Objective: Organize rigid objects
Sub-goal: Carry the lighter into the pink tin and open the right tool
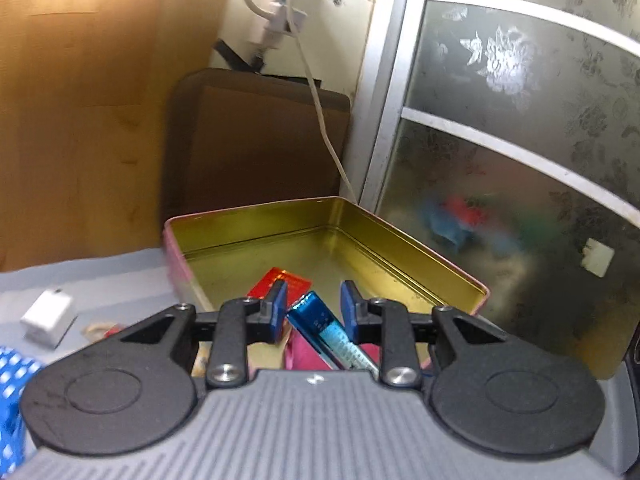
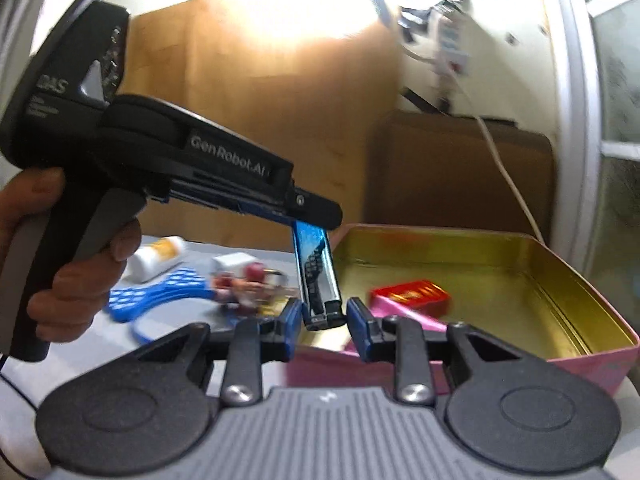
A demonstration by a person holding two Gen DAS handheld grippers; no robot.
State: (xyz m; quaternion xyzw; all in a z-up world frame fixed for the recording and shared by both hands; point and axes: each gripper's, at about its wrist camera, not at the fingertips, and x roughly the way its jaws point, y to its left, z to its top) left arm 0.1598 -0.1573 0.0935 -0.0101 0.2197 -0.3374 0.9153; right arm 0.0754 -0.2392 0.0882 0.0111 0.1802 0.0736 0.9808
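Note:
An open pink tin with a gold inside [image 1: 400, 248] sits on the grey table; it also shows in the right wrist view [image 2: 580, 288]. A red packet [image 1: 280, 284] [image 2: 412, 296] lies in it. A shiny blue lighter [image 2: 318, 276] hangs upright from the left gripper's tip [image 2: 316, 216], just above the tin's near-left edge. In the left wrist view the lighter [image 1: 320, 324] sits between the left gripper's fingers [image 1: 314, 308], whose jaws stand apart. My right gripper [image 2: 320, 316] is open, its fingertips on either side of the lighter's lower end.
Left of the tin lie a white charger [image 1: 48, 316] [image 2: 234, 262], a blue perforated plastic piece [image 2: 160, 292], a white tube [image 2: 158, 258] and small trinkets [image 2: 252, 284]. A brown case [image 1: 260, 140] leans behind the tin. A frosted glass door [image 1: 520, 160] stands to the right.

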